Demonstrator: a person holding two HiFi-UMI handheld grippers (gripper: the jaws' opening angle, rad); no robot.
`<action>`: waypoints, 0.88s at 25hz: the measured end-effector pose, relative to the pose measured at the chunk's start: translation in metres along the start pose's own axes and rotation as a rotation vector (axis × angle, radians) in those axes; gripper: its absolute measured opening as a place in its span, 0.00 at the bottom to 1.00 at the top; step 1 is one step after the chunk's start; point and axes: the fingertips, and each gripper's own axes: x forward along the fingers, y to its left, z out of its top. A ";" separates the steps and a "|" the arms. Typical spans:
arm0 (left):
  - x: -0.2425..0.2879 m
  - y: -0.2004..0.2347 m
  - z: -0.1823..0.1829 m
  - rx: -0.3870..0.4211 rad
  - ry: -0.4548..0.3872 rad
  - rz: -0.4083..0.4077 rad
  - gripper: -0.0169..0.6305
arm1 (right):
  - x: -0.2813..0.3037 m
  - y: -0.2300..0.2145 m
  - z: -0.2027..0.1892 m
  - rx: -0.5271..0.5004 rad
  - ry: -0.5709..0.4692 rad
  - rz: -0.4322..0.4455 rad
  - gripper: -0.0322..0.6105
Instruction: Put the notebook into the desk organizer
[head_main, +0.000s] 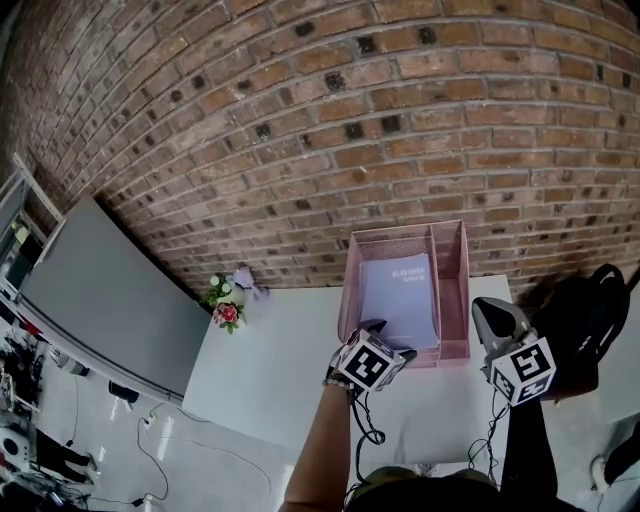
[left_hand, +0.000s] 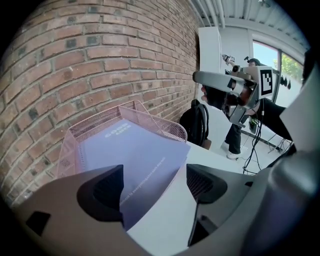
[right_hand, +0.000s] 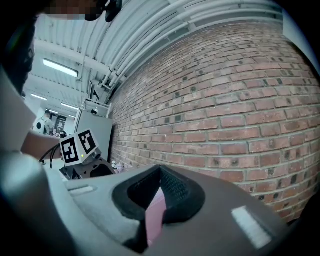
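**Notebook in the tray: let go cleanly and seat it**

The notebook (head_main: 400, 295) lies in the wider, left-hand compartment of the pink mesh desk organizer (head_main: 455, 250). The organizer stands at the centre right of the head view, on the white table (head_main: 290, 350) and against the brick wall (head_main: 300, 120).

The left gripper (left_hand: 155, 185) has its jaws spread. In its own view the notebook's near end fills the lower middle of the frame, running down between the two pads. It sits close to the left-hand pad and well clear of the other, so nothing is clamped. Whether the notebook lies flat on the tray floor or rests on a rim cannot be told.

The right gripper (right_hand: 159, 172) has its jaws drawn together on a thin pink strip in the lower middle of its view. I take this for the organizer's side wall, which fits its place at the tray's right edge in the head view.

The task looks close to done, and what remains is a clean release:

- Draw the left gripper back along the notebook's own line, jaws kept wide, so the nearer pad does not drag the cover out.
- If the near end sits proud, nudge it inward with one pad first.
- The light mesh tray may slide on the smooth table, so the right gripper's steadying hold is worth keeping until the notebook rests.
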 end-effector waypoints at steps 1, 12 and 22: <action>0.000 -0.001 -0.001 0.001 -0.005 0.001 0.61 | 0.000 0.001 -0.001 -0.003 0.004 0.002 0.05; -0.034 0.011 0.027 -0.026 -0.266 0.169 0.61 | 0.007 0.009 -0.004 -0.011 0.010 -0.018 0.05; -0.077 0.022 0.064 -0.034 -0.537 0.285 0.61 | 0.010 0.009 -0.001 -0.017 -0.001 -0.074 0.05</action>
